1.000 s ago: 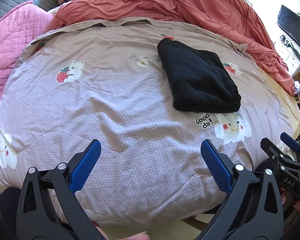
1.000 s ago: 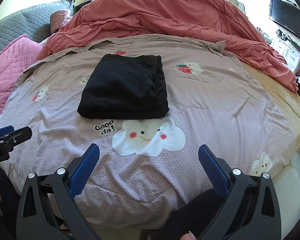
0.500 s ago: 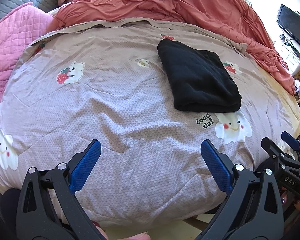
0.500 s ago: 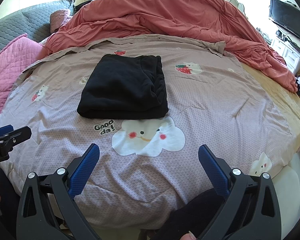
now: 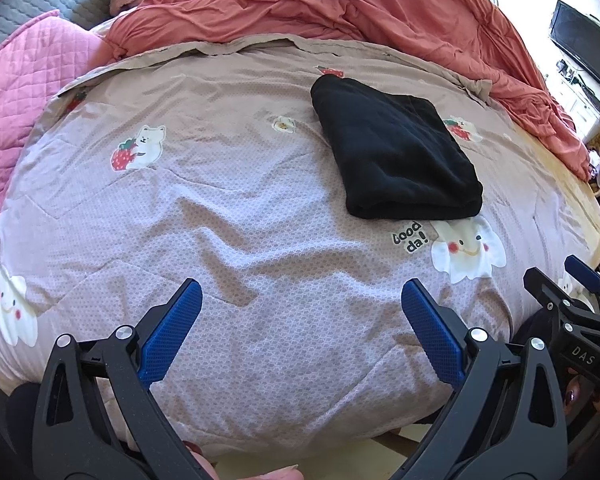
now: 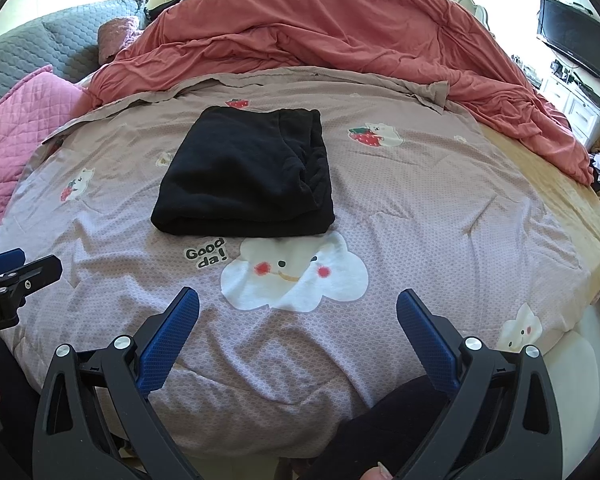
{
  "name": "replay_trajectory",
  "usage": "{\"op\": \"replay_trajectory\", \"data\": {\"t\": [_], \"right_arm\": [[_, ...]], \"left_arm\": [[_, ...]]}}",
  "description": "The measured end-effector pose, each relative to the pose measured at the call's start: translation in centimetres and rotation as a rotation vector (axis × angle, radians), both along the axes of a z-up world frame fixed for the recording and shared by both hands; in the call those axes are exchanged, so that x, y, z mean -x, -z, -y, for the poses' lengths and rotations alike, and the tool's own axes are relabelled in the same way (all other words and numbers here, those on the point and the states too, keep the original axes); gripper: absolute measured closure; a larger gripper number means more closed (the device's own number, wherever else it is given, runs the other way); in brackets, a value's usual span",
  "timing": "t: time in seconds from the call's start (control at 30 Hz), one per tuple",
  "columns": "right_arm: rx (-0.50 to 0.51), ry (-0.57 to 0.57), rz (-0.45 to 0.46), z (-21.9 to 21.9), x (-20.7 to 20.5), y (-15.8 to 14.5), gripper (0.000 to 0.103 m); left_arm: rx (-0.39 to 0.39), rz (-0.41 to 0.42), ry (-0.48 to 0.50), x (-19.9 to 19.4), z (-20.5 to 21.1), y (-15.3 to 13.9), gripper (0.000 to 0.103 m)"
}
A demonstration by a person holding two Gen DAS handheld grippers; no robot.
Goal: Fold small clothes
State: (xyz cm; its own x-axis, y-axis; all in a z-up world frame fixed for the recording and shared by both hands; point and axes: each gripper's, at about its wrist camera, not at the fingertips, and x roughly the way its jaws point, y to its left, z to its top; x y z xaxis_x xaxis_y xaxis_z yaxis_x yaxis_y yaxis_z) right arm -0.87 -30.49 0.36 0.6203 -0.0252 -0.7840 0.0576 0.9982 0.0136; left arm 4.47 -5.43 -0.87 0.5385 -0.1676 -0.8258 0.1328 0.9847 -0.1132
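Garment [image 6: 246, 178], black, folded into a neat rectangle, lying flat mid-bed on mauve cartoon-print quilt [image 6: 400, 216], just beyond white cloud print [image 6: 294, 272]. Left gripper [image 5: 302, 300] spread wide, holding nothing, hovering over near edge of quilt, well short of garment. Right gripper [image 6: 298, 304] likewise wide, empty, near cloud print. Rumpled coral duvet [image 6: 340, 32] heaped behind; pink quilted blanket [image 5: 16, 92] at left.

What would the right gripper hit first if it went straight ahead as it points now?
Probably the quilt near the cloud print, short of the black garment. The right gripper is open and empty; depth is unclear.
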Motion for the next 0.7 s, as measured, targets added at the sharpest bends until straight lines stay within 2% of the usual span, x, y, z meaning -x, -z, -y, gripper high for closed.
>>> {"op": "replay_trajectory", "data": {"t": [0.17,0.27,0.4,0.5,0.57,0.63,0.7], "right_arm": [[0.0,0.002,0.0,0.3,0.0,0.1,0.005],[-0.002,0.022,0.011,1.3,0.0,-0.2,0.005],[-0.041,0.112,0.083,4.8,0.5,-2.2,0.005],[-0.037,0.265,0.163,11.4,1.5,-4.0,0.005],[-0.007,0.426,0.187,18.2,2.6,-4.2,0.005],[0.056,0.608,0.17,25.1,4.1,-3.1,0.005],[0.125,0.8,0.101,33.0,6.4,-0.3,0.005]], "left_arm": [[-0.011,-0.014,-0.013,-0.3,-0.2,0.2,0.009],[-0.053,-0.028,-0.033,-0.6,-0.4,0.5,0.009],[0.009,-0.048,-0.051,-1.6,-3.1,0.8,0.009],[0.044,-0.101,-0.16,-3.9,-8.1,1.7,0.009],[0.038,-0.104,-0.26,-5.6,-12.4,2.3,0.009],[-0.021,-0.098,-0.381,-7.5,-17.6,3.2,0.009],[-0.081,-0.104,-0.5,-8.9,-22.8,4.3,0.009]]}}
